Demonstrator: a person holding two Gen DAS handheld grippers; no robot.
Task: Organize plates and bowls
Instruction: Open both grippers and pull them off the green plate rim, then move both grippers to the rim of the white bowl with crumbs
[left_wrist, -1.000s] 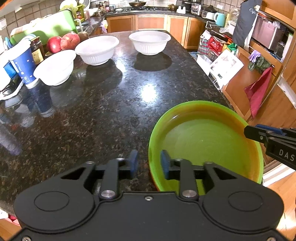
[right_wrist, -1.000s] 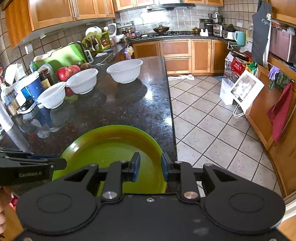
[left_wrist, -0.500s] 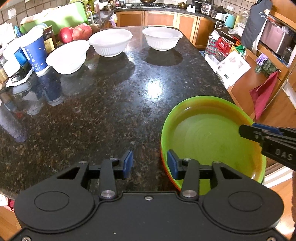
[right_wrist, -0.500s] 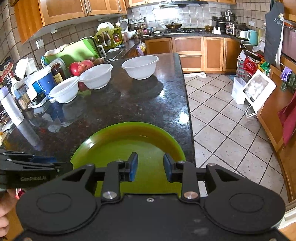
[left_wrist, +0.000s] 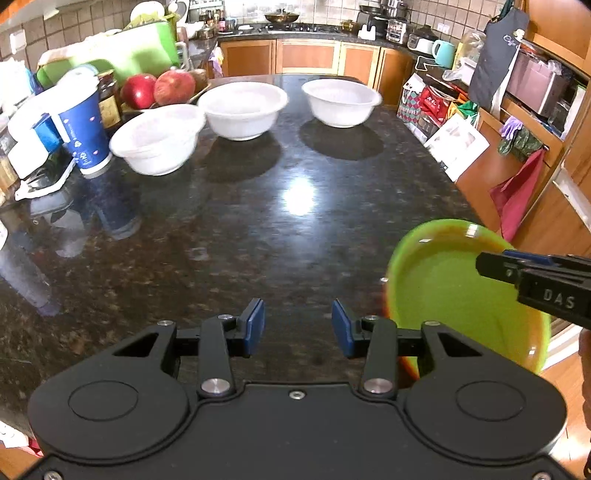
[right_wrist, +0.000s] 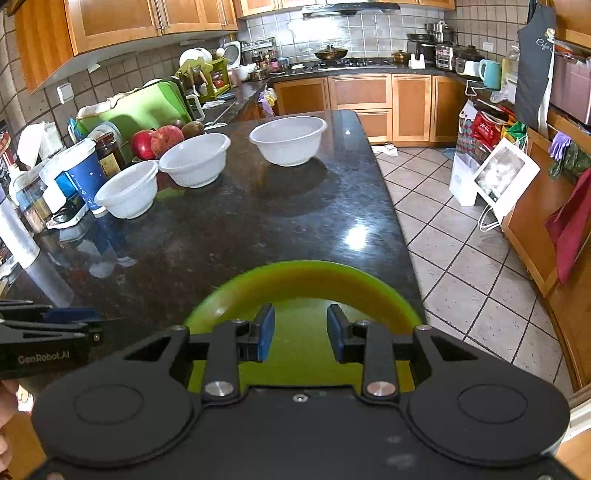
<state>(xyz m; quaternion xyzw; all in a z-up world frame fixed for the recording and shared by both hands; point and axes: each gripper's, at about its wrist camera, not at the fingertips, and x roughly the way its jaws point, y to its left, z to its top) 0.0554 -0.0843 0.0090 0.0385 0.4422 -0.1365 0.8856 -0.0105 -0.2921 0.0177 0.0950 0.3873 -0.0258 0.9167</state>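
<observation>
- Both grippers: we hold the left gripper (left_wrist: 297, 325) with its jaws apart over bare counter, nothing between them; they have just been opening. The right gripper (right_wrist: 300, 334) has its jaws apart above the green plate (right_wrist: 306, 275), the pads not pressing on it; they too have just been opening.
- Task's things: the green plate sits at the near right corner of the dark stone counter (left_wrist: 258, 221); an orange rim shows under its edge in the left wrist view, so we judge it may rest on a second plate, though we cannot tell for certain. The three white bowls stand toward the far end: the left bowl (left_wrist: 157, 138) by the left edge, the middle bowl (left_wrist: 242, 109) just beside it, the right bowl (left_wrist: 341, 101) apart, nearer the far right corner.
- Step in hand, as we judge it: the plate is set down, and the bowls come next. To do it well, we carry a gripper over the open counter, take one bowl by its rim with a pad inside and a pad outside, lift it straight, and nest it squarely in its neighbour, keeping clear of the blue paper cup (left_wrist: 83, 134) beside the left bowl.
- Count: white bowls, three; green plates, one in plain sight; blue cups, one; red fruits (left_wrist: 157, 88) behind the bowls, two clearly, a darker third partly hidden.
</observation>
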